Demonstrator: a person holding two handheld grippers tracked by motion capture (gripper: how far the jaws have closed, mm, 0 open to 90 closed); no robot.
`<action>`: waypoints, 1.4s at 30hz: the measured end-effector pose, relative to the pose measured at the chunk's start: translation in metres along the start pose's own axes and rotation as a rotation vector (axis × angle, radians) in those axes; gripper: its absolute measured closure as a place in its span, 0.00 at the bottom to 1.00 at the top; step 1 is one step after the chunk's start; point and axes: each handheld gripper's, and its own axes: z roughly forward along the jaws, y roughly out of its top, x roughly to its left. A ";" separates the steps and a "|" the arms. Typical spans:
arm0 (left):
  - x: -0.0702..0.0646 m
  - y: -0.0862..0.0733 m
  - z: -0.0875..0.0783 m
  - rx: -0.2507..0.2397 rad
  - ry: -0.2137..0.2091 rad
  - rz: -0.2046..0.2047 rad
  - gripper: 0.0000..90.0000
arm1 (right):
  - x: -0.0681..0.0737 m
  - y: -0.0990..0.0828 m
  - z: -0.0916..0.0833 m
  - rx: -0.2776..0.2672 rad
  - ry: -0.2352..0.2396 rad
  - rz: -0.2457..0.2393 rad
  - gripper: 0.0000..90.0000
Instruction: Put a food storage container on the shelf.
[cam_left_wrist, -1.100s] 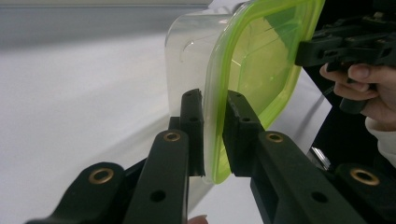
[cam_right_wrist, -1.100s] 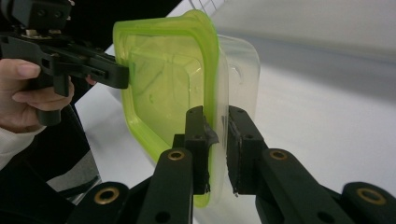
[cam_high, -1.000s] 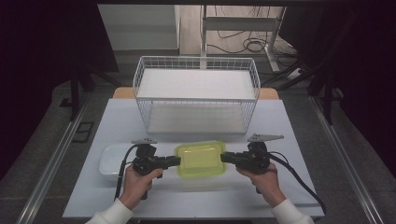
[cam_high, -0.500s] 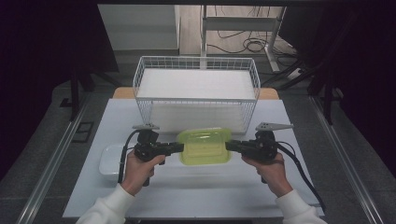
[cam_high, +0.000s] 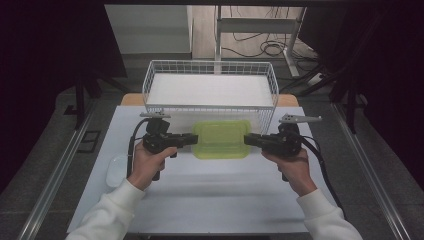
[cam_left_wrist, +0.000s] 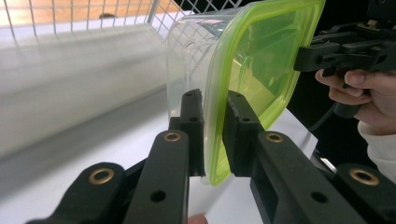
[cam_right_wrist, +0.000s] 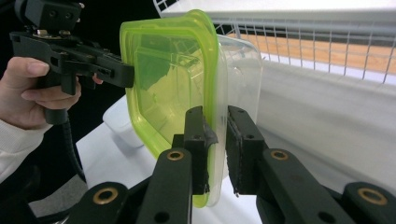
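Both grippers' fingers clamp the green-lidded container (cam_high: 222, 139) at opposite short ends — wire basket (cam_high: 209, 91) just behind.

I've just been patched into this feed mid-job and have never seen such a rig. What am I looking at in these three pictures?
No robot here: a person holds a two-jaw tool in each hand. The high view looks down from above the person's side; the left gripper and right gripper each pinch one end of a clear container with a green lid, held in the air in front of a white wire basket. The two gripper views come from cameras riding on the tools: black jaws rise from the bottom, clamped on the lid's rim. On the white table a white container lies by the left forearm.
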 end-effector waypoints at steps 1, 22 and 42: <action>0.000 0.004 -0.001 -0.004 0.000 0.003 0.89 | 0.000 0.002 0.000 -0.003 0.000 0.000 0.88; 0.015 0.070 -0.013 -0.030 -0.008 0.032 0.88 | -0.008 0.067 0.006 -0.053 -0.008 -0.052 0.88; 0.047 0.124 -0.008 -0.025 -0.070 -0.001 0.88 | -0.030 0.114 0.018 -0.067 -0.016 -0.009 0.88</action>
